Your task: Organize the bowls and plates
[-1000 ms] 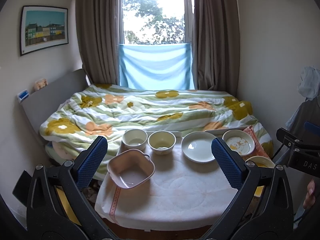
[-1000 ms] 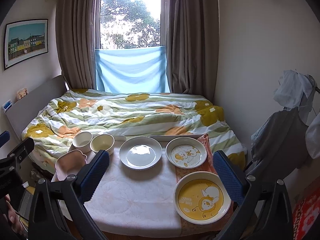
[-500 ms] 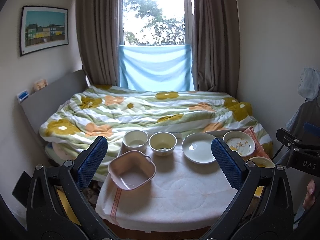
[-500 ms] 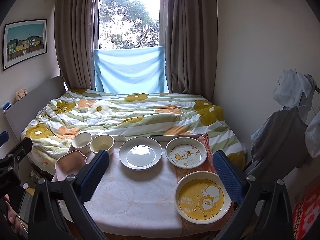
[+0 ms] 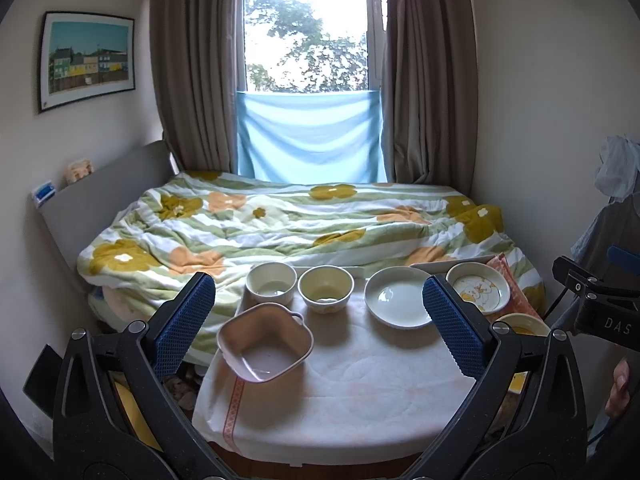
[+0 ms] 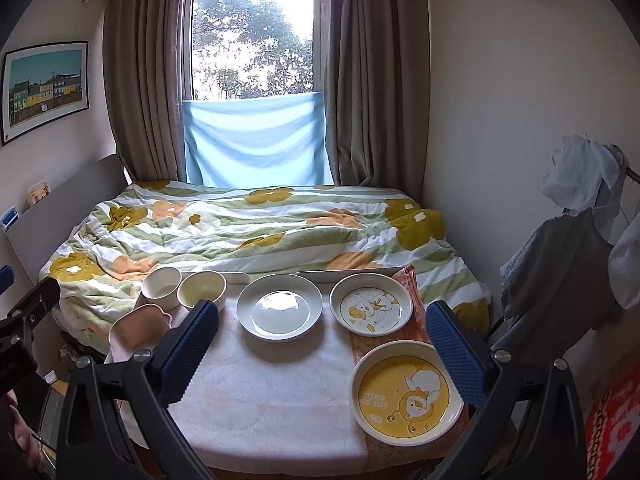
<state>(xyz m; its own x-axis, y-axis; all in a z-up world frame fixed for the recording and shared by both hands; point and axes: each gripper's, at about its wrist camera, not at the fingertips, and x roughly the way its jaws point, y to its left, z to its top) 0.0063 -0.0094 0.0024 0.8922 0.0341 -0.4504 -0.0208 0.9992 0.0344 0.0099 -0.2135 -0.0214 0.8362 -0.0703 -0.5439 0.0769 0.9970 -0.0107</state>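
Hovering above the near edge of the table (image 6: pixel 256 408), the left gripper (image 5: pixel 316 320) and the right gripper (image 6: pixel 320 356) both have their blue-padded fingers spread wide, nothing between them and nothing touched. Table is covered by a white quilted cloth (image 5: pixel 360 392). Along the far edge, left to right: white bowl (image 5: pixel 271 282), cream bowl (image 5: pixel 326 289) just beside it, plain white plate (image 5: pixel 400 302), then duck-print white plate (image 6: pixel 371 303). Both bowls upright, rims near each other; contact between them cannot be told. Pink square bowl with handles (image 5: pixel 265 342) sits at the left edge, just in front of the white bowl, tilted slightly and overhanging the edge. Yellow duck plate (image 6: pixel 406 392) sits at the near right corner, on an orange patterned mat (image 6: pixel 362 344) that also carries the right part of the duck-print plate. In the left wrist view the yellow plate is mostly hidden behind the gripper's right finger. All plates lie flat, apart from one another, none stacked. Bed with a flowered green-striped quilt (image 6: pixel 256 228) runs right behind the far edge. A hand (image 5: pixel 618 388) shows at the right border of the left wrist view, on the other gripper's handle.
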